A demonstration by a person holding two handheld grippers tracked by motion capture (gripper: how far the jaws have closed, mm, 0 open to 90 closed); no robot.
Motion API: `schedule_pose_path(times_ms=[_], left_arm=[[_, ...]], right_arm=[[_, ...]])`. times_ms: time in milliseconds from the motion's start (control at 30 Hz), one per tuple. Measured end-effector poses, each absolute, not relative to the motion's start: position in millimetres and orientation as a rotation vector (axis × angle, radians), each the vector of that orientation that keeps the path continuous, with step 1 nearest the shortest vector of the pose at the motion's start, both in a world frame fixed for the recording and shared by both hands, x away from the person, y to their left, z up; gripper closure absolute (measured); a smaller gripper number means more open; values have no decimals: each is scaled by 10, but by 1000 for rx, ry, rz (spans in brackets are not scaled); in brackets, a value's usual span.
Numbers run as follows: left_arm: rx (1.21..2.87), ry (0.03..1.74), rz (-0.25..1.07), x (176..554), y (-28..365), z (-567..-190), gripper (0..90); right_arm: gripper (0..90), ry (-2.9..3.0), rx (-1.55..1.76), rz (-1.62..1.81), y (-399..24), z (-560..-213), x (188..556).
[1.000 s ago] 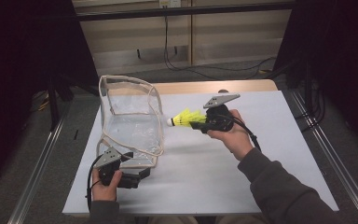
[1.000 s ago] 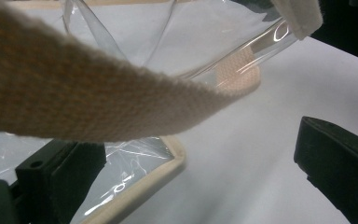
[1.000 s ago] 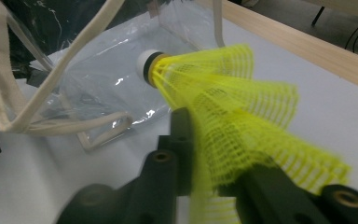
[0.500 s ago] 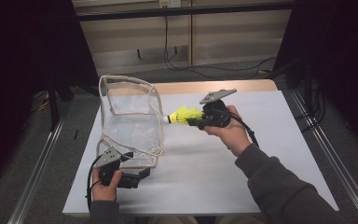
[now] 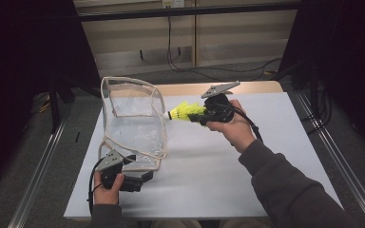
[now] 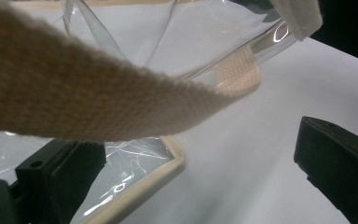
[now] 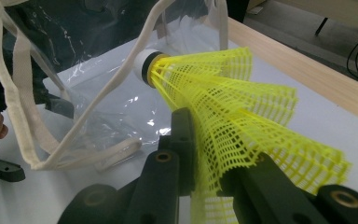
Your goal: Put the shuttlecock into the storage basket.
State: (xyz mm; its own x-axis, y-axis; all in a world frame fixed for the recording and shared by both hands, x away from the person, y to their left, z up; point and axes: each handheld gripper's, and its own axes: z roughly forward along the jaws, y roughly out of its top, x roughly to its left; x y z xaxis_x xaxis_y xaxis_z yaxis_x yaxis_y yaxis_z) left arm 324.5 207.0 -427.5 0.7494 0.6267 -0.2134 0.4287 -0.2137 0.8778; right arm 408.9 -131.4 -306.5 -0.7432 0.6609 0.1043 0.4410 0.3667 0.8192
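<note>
On white table, shuttlecock (image 5: pixel 186 112), clear bag (image 5: pixel 133 126), unlabelled

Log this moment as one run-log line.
right gripper: shut on yellow shuttlecock, cork toward clear bag | left gripper: jaws open at bag's near edge | white table

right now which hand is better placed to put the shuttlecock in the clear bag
Right. The right gripper already clamps the shuttlecock, cork end at the clear bag opening; the left gripper sits by the bag's near corner.
</note>
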Motion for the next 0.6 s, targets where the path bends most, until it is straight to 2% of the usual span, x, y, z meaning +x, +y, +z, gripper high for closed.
schedule_pose_path(times_ms=[600], left_arm=[[1848,817,224,3245,2070,-4276,19]], right_arm=[[825,2401,930,1296,-1209,-2797,4160]])
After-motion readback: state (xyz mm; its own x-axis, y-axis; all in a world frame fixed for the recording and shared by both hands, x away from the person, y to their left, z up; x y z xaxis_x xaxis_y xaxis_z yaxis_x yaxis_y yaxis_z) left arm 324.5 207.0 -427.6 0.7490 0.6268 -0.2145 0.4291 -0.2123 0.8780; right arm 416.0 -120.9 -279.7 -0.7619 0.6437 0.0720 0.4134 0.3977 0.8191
